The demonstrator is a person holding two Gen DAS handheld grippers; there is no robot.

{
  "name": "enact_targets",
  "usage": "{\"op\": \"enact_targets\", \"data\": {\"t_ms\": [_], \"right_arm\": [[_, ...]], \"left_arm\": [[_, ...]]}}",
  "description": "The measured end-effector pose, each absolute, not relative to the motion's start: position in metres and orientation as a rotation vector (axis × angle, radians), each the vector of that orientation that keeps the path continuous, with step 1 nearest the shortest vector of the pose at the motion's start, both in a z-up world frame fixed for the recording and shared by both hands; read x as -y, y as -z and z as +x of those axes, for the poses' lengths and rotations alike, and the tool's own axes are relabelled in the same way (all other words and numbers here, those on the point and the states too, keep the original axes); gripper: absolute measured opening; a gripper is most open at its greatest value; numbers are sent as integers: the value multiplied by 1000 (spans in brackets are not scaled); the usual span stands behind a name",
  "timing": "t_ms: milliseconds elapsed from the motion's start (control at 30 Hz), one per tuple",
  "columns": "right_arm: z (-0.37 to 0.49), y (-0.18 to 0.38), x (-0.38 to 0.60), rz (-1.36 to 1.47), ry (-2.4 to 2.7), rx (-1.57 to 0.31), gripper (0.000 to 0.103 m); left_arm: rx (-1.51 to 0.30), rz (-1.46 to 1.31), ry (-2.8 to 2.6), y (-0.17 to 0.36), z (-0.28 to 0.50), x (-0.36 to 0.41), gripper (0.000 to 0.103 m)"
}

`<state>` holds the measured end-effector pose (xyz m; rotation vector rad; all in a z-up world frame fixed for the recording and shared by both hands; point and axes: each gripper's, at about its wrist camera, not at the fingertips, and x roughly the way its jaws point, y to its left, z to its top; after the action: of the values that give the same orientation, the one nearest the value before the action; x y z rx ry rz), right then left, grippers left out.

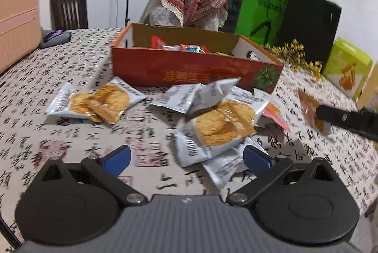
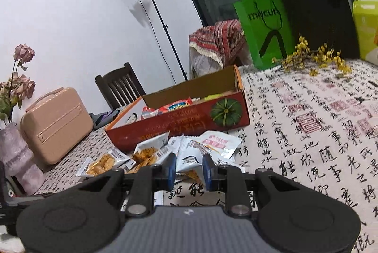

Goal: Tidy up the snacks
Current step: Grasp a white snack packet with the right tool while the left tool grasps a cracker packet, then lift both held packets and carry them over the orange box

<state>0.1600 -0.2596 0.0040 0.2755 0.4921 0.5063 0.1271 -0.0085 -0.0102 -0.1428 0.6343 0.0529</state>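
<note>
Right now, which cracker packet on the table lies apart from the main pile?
The cracker packet left of the pile, lying alone before the red box's left end; the others overlap.

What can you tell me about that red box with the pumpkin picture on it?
The red box is an open, lidless cardboard tray, long and shallow, with orange rims, plain brown inner walls and white end panels. Its long red side carries gold writing and a green pumpkin picture at one end. It sits flat on the tablecloth, with wrapped snacks inside in red and blue wrappers. Loose cracker packets lie in front of it, some against its side.
</note>
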Motion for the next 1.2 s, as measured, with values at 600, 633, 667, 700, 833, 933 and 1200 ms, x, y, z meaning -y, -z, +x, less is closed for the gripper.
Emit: {"op": "enact_targets", "data": {"t_ms": [600, 633, 667, 700, 833, 933, 1200], "right_arm": [[161, -2, 260, 281, -524, -475, 23], [161, -2, 259, 280, -526, -475, 23], [161, -1, 258, 278, -528, -475, 23], [161, -1, 258, 274, -529, -473, 23], [160, -1, 256, 271, -533, -475, 23], [159, 0, 253, 266, -539, -475, 23], [156, -1, 255, 267, -529, -473, 23]], "left_arm": [[-618, -121, 17, 13, 152, 10, 11], [-617, -126, 19, 13, 151, 8, 9], [-611, -125, 16, 12, 149, 7, 8], [-601, -121, 9, 11, 146, 6, 7], [-571, -114, 7, 6, 139, 5, 5], [-563, -114, 23, 5, 136, 6, 6], [-556, -67, 24, 1, 150, 18, 46]]}}
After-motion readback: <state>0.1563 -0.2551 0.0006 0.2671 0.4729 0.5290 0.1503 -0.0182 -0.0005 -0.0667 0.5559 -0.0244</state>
